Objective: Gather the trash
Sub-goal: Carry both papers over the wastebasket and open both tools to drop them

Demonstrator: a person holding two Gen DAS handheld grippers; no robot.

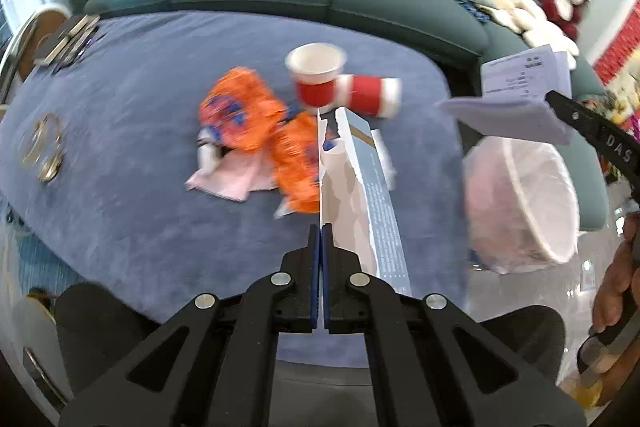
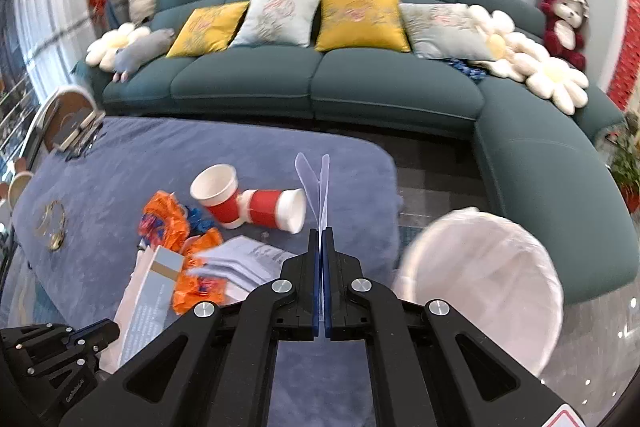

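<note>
My left gripper (image 1: 321, 227) is shut on a torn blue-grey and white cardboard box (image 1: 352, 179) and holds it above the blue tablecloth (image 1: 132, 131). My right gripper (image 2: 322, 229) is shut on a folded white paper (image 2: 316, 183); the left wrist view shows that paper (image 1: 516, 95) raised at the right. On the cloth lie two red and white paper cups (image 1: 316, 75) (image 1: 370, 95), one tipped over, orange wrappers (image 1: 244, 111) and a pink paper (image 1: 228, 183). A bin with a white liner (image 2: 480, 279) stands off the table's right end.
A teal sofa (image 2: 320, 87) with cushions and plush toys wraps around the far and right sides. More printed paper (image 2: 248, 259) lies near the wrappers. A metal ring with keys (image 1: 44, 147) and a flat dark object (image 1: 68, 43) sit at the table's left. A hand (image 1: 616, 287) shows at the right edge.
</note>
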